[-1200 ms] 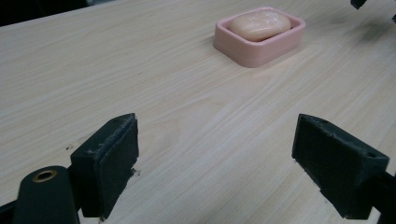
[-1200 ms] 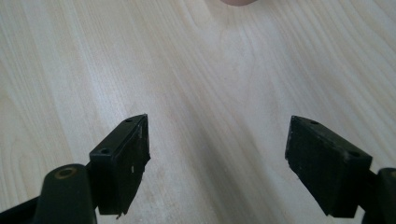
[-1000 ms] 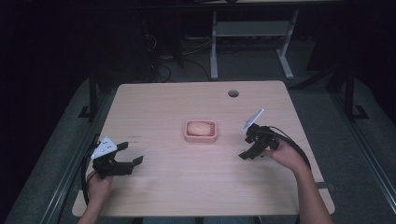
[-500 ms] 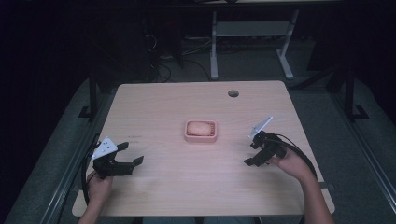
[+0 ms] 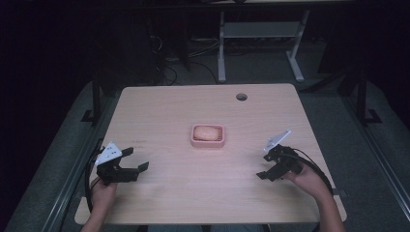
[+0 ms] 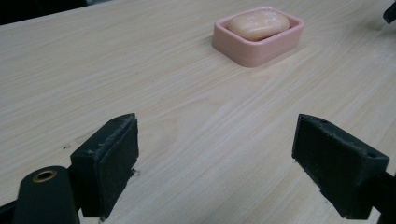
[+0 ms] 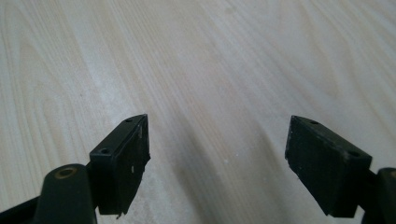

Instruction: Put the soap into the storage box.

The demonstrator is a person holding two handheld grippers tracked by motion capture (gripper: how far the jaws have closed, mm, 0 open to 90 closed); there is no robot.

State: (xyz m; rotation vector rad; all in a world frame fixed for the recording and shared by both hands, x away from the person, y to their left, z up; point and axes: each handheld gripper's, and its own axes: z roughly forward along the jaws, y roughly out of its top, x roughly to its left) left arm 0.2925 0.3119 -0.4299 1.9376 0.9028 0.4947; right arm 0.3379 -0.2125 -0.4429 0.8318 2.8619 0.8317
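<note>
While the soap sits in its pink dish mid-worktop, the left tongs and right tongs rest near the front corners, jaws apart, empty.

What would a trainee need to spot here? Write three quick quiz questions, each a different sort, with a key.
1. True or false: the soap lies in the dish.
2. Which claw is nearer the table's right edge? A left claw B right claw
3. Fill in: both claws are ___ and grip nothing.

Key: 1 true; 2 B; 3 open.
</note>
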